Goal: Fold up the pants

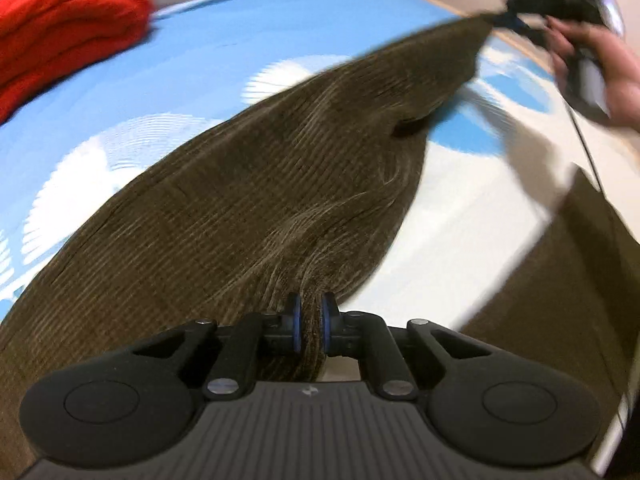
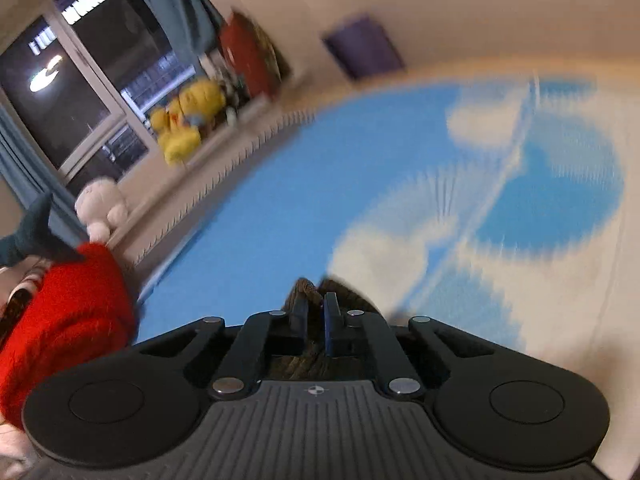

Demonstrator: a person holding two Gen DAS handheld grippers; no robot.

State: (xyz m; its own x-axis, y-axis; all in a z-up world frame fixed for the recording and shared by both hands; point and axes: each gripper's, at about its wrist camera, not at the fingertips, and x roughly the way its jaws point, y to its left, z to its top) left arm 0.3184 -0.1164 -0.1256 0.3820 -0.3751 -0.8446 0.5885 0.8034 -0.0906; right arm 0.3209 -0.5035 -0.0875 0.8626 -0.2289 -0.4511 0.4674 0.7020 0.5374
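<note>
The brown corduroy pants (image 1: pixel 256 184) hang stretched between my two grippers above a blue and white cloud-print sheet (image 1: pixel 192 60). My left gripper (image 1: pixel 310 322) is shut on one end of the pants, the cloth bunched between its blue pads. My right gripper (image 1: pixel 504 18), seen at the top right of the left wrist view, holds the far end. In the right wrist view, my right gripper (image 2: pixel 316 308) is shut on a fold of the pants (image 2: pixel 308 286). Both views are motion-blurred.
A folded red garment (image 1: pixel 60 28) lies on the sheet at the far left; it also shows in the right wrist view (image 2: pixel 68 320). A window (image 2: pixel 72 80), plush toys (image 2: pixel 188 116) and a purple box (image 2: pixel 362 46) lie beyond the bed.
</note>
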